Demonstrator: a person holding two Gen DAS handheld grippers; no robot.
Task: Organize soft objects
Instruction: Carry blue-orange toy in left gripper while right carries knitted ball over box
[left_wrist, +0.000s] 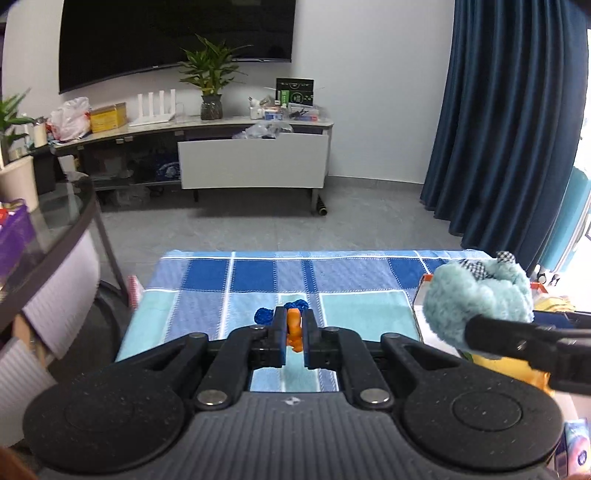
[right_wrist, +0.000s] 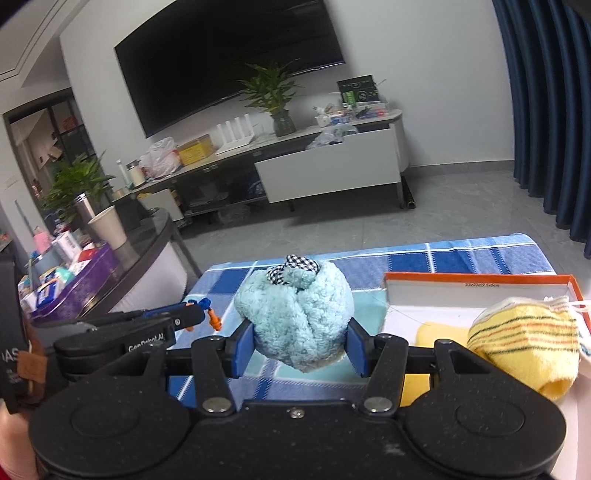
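Observation:
My right gripper (right_wrist: 300, 345) is shut on a fluffy light-blue rolled sock (right_wrist: 293, 317) with a checked trim and holds it above the blue plaid cloth (right_wrist: 461, 258). The sock also shows in the left wrist view (left_wrist: 476, 308) at the right. My left gripper (left_wrist: 294, 332) is shut on a small orange earplug (left_wrist: 294, 330) with a blue cord (left_wrist: 264, 315) and shows in the right wrist view (right_wrist: 201, 314) at the left. A yellow striped rolled sock (right_wrist: 524, 343) lies in an orange-rimmed white box (right_wrist: 480, 280).
A glass side table (right_wrist: 147, 243) with boxes and a cup stands to the left. A TV stand (left_wrist: 255, 162) with plants and clutter is across the grey floor. A blue curtain (left_wrist: 509, 110) hangs at the right.

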